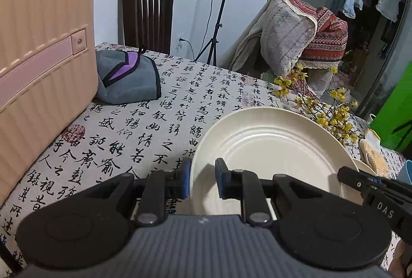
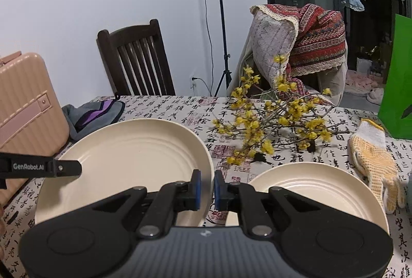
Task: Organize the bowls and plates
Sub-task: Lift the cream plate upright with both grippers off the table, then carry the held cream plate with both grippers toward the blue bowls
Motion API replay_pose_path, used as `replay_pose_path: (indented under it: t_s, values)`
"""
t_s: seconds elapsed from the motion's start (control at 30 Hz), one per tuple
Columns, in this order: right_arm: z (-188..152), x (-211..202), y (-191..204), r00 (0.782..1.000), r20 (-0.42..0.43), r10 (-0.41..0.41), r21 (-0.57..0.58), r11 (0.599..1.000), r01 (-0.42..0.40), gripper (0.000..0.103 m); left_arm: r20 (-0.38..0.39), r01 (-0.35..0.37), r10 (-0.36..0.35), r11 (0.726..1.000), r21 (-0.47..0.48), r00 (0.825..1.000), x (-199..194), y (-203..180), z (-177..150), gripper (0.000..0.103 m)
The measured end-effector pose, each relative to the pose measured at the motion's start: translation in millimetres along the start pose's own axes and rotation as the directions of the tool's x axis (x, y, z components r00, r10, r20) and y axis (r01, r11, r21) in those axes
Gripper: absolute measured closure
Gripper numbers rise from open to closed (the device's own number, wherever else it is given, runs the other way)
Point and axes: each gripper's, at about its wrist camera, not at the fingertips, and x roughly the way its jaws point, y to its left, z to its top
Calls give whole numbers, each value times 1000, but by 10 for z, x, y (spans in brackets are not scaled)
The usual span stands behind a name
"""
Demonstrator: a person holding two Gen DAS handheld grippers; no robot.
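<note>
A large cream plate lies on the calligraphy-print tablecloth. My left gripper stands open astride its left rim, one pad outside and one over the inside. In the right wrist view the same large plate fills the left, and my right gripper is shut on its right rim. A smaller cream plate sits just to the right, partly hidden by the gripper body. One of the left gripper's fingers reaches in over the far rim.
A pink suitcase stands on the table's left side beside a grey-purple cloth. A yellow flower branch, a knit glove and a green bag lie to the right. Chairs stand behind the table.
</note>
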Motion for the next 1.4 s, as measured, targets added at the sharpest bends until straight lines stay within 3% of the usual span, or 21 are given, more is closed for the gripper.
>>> replay_pose_path:
  t_s: [1.4]
  values:
    - [-128, -926, -680, 992, 112, 63, 76, 994, -72, 95, 30, 23, -24, 1000, 13, 999, -725, -702, -356, 84]
